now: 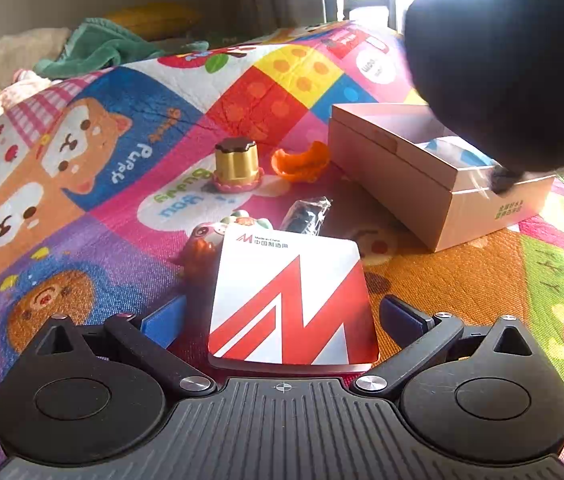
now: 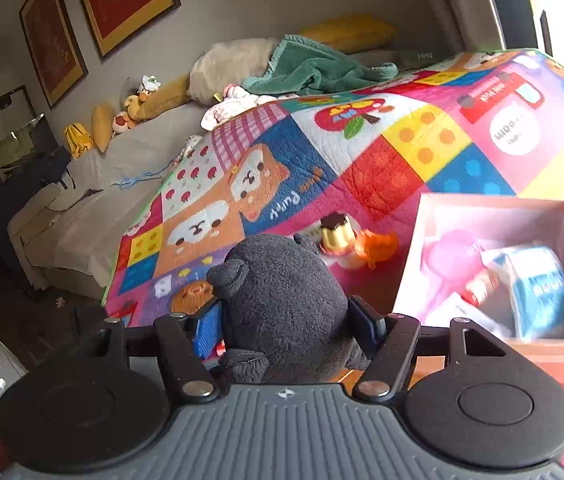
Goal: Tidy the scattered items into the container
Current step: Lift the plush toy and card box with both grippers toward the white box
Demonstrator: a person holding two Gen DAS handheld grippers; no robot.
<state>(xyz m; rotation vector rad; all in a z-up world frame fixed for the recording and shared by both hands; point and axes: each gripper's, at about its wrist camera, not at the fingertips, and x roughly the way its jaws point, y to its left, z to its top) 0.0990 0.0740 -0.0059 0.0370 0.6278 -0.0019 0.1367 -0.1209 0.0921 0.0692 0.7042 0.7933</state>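
Note:
My left gripper (image 1: pixel 282 316) is open, its fingers on either side of a white and red card box (image 1: pixel 292 300) lying on the play mat, apart from it. My right gripper (image 2: pixel 286 324) is shut on a dark grey plush toy (image 2: pixel 282 300) and holds it in the air beside the open pink box (image 2: pixel 482 204). In the left wrist view the plush toy (image 1: pixel 510 68) hangs over the pink box (image 1: pixel 422 172). On the mat lie a gold pudding toy (image 1: pixel 235 164), an orange toy piece (image 1: pixel 300 162), a black wrapped item (image 1: pixel 306 216) and a small figurine (image 1: pixel 201 248).
The pink box holds a blue and white pack (image 2: pixel 538 292) and a pink item (image 2: pixel 454 256). A sofa (image 2: pixel 93 188) with cushions, a green blanket (image 2: pixel 318 68) and soft toys lies behind the colourful play mat (image 1: pixel 81 160).

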